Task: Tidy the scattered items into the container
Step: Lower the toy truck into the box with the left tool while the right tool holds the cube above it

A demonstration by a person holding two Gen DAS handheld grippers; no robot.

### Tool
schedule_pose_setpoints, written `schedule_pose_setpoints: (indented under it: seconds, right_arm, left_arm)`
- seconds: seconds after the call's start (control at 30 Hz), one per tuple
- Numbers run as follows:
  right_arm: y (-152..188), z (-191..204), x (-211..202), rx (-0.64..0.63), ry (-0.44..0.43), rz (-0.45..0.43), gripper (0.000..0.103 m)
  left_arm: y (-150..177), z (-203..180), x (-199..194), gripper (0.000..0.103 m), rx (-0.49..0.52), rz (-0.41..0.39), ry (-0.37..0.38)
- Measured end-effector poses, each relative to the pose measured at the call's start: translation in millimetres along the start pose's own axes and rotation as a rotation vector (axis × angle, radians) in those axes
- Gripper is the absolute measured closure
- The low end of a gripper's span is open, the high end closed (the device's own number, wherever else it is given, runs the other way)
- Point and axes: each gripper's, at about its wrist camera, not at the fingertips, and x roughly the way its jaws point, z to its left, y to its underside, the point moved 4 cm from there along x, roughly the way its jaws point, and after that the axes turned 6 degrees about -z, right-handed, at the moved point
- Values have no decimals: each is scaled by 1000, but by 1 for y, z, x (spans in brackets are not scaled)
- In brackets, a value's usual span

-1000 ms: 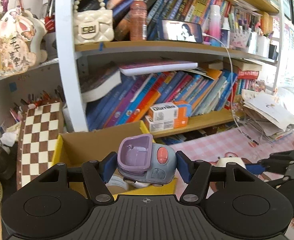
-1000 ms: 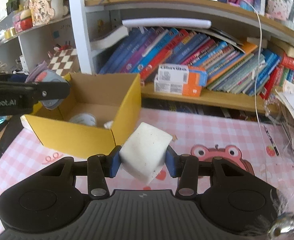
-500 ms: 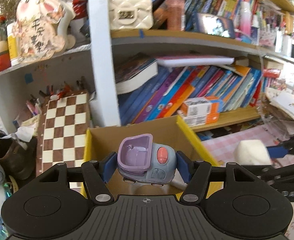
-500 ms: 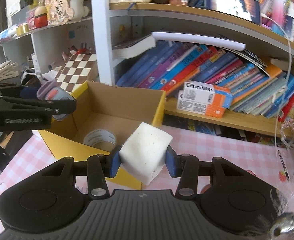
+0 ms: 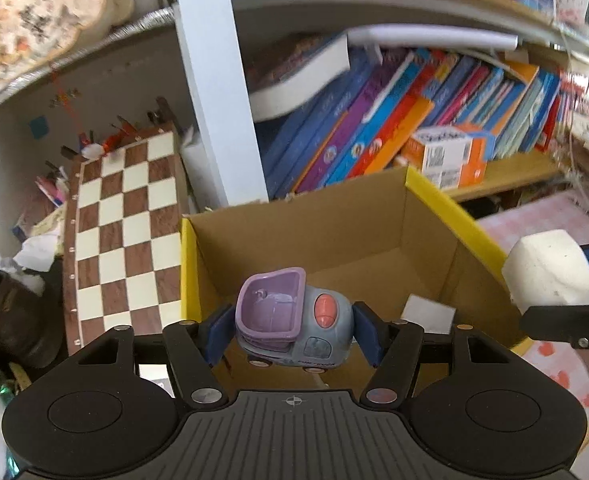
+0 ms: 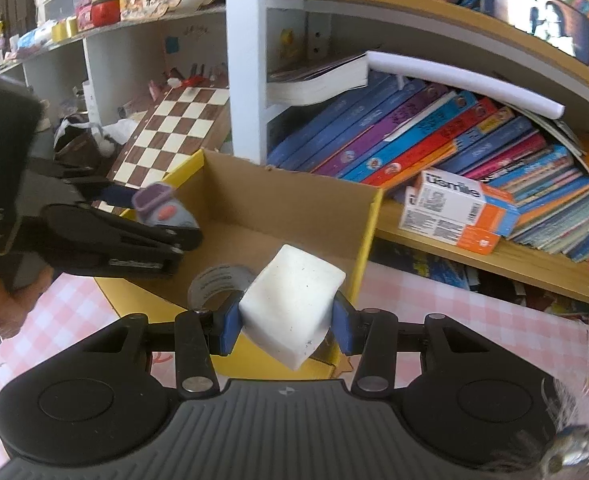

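My left gripper (image 5: pixel 293 330) is shut on a blue-and-purple toy truck (image 5: pixel 292 318) and holds it above the open cardboard box (image 5: pixel 434 204) with yellow outer walls. The truck also shows in the right wrist view (image 6: pixel 162 206), over the box's left side. My right gripper (image 6: pixel 286 326) is shut on a white sponge block (image 6: pixel 292 310) above the near edge of the box (image 6: pixel 368 236). The sponge also shows in the left wrist view (image 5: pixel 548 276), at the box's right wall. A tape roll (image 6: pixel 214 280) and a white card (image 5: pixel 428 312) lie inside the box.
A bookshelf with leaning books (image 6: pixel 434 136) and an orange-white carton (image 6: pixel 458 212) stands right behind the box. A chessboard (image 5: pixel 124 232) leans at the left. The table has a pink checked cloth (image 6: pixel 474 320).
Both grippers moved forward and over the box, still holding the truck and the sponge. The views tilted down, showing more of the box's inside.
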Motion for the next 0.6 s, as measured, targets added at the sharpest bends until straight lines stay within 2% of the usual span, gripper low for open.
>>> schedule_pose_setpoints:
  seconds: [0.6]
  right_arm:
    - [1,1,38,-6,-57,45,60]
  left_arm:
    - [10,-4,53,40,71,145,32]
